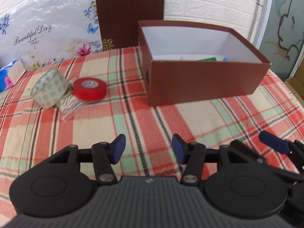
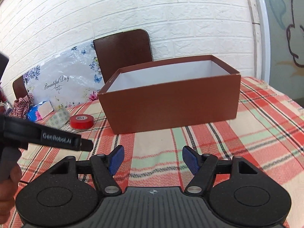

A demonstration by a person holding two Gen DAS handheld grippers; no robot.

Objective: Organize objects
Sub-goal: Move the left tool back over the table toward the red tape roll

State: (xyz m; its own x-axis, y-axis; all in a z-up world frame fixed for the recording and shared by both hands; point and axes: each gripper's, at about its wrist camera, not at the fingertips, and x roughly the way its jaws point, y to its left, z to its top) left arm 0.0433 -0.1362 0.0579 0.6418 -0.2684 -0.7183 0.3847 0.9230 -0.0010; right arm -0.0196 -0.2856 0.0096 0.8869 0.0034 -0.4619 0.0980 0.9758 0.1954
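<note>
Both claws point(image 1: 148, 149) point(image 2: 153, 159) parted, empty, over plaid cloth point(image 1: 190, 117), white brick wall point(image 2: 171, 9) behind

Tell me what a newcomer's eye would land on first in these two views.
First the open brown box, white inside, standing on the plaid cloth right of centre. Next the red tape roll to the box's left, beside a clear patterned tape roll. Both open grippers, left and right, hover empty over the cloth.

Plaid-covered surface point(image 1: 171, 117) bearing open brown box point(image 1: 205, 79), red tape roll point(image 1: 89, 89), patterned tape roll point(image 1: 50, 89), clear packet point(image 1: 69, 106).
</note>
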